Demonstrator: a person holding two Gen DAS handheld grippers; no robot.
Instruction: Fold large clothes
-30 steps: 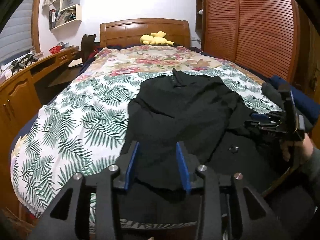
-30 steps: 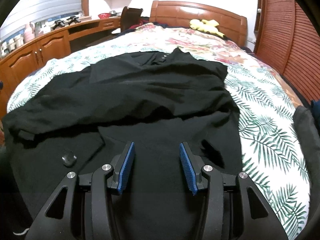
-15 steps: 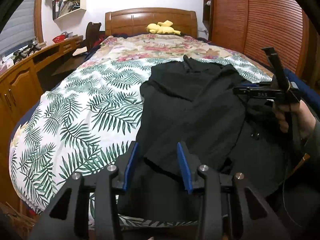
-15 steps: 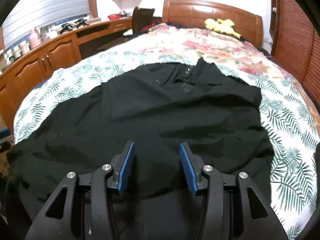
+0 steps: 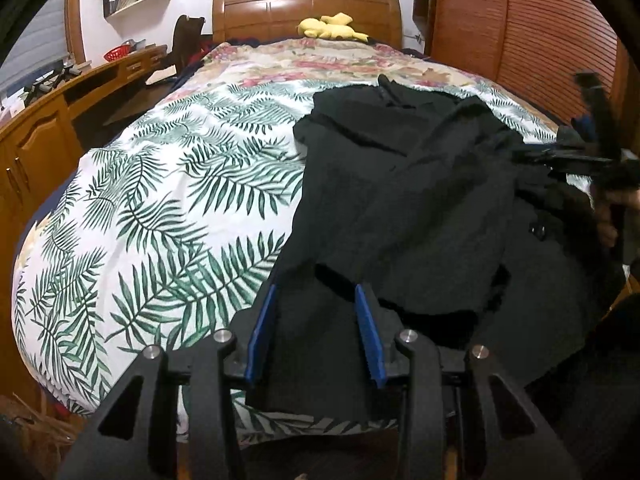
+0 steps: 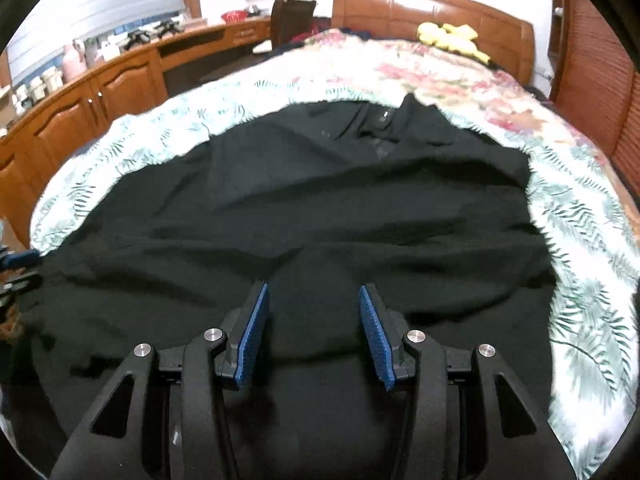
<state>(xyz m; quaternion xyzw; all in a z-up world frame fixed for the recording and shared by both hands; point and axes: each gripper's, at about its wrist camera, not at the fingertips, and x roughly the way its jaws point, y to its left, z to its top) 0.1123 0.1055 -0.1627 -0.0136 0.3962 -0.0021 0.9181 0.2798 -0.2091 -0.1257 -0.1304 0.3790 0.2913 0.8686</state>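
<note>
Black garment (image 6: 320, 208) spread on the leaf-print bedspread (image 5: 168, 200), collar toward the headboard (image 5: 308, 8).
Left gripper (image 5: 316, 312) over its near hem, jaws apart, nothing clamped. Right gripper (image 6: 314, 316) over the lower middle, jaws apart, empty. Yellow plush toy (image 5: 328, 28) sits by the headboard.

A bed (image 5: 120, 264) with a leaf-print cover fills the frame's middle. A black garment (image 5: 400, 208) lies spread on its right half; a yellow plush toy (image 5: 330, 28) rests at top centre.
</note>
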